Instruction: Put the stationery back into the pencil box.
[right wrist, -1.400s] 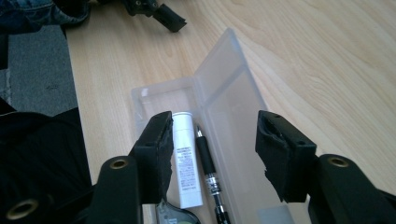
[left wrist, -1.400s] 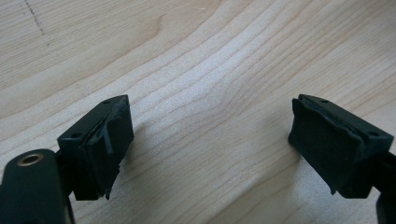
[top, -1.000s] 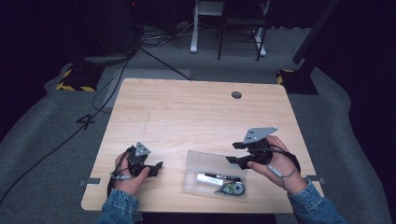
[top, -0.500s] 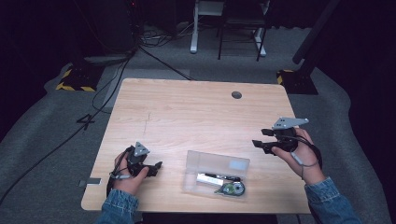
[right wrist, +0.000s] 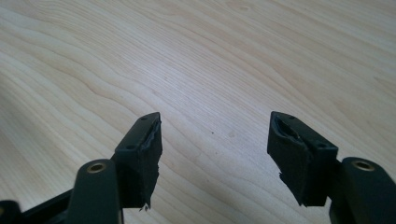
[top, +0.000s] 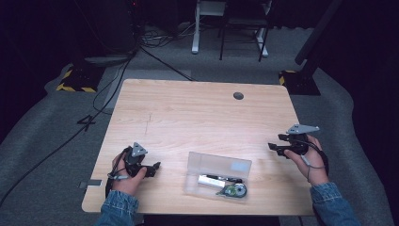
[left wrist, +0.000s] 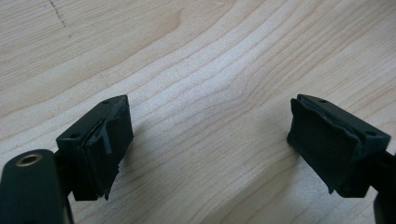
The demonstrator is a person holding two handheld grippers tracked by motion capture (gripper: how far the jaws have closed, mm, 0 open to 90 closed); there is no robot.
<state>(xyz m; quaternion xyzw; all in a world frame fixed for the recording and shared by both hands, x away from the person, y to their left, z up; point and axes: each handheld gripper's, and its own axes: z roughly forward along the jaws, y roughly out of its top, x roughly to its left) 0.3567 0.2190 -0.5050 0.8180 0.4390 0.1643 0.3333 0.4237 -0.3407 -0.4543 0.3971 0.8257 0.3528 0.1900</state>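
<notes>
Looking from above, a clear case [top: 219, 175] holding a tape dispenser [top: 234, 190] lies on the counter [top: 197, 117] between both released claws, left claw [top: 151, 168] and right claw [top: 277, 149], whose jaws have just been opening with nothing between them; both gripper views show bare wood.

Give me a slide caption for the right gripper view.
Right gripper, jaws open and empty, above bare wooden table.

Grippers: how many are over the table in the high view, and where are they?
2. The left gripper sits low near the table's front left, jaws open. The right gripper is by the right edge, jaws open and just widened, nothing between them. The clear plastic case lies between them.
</notes>
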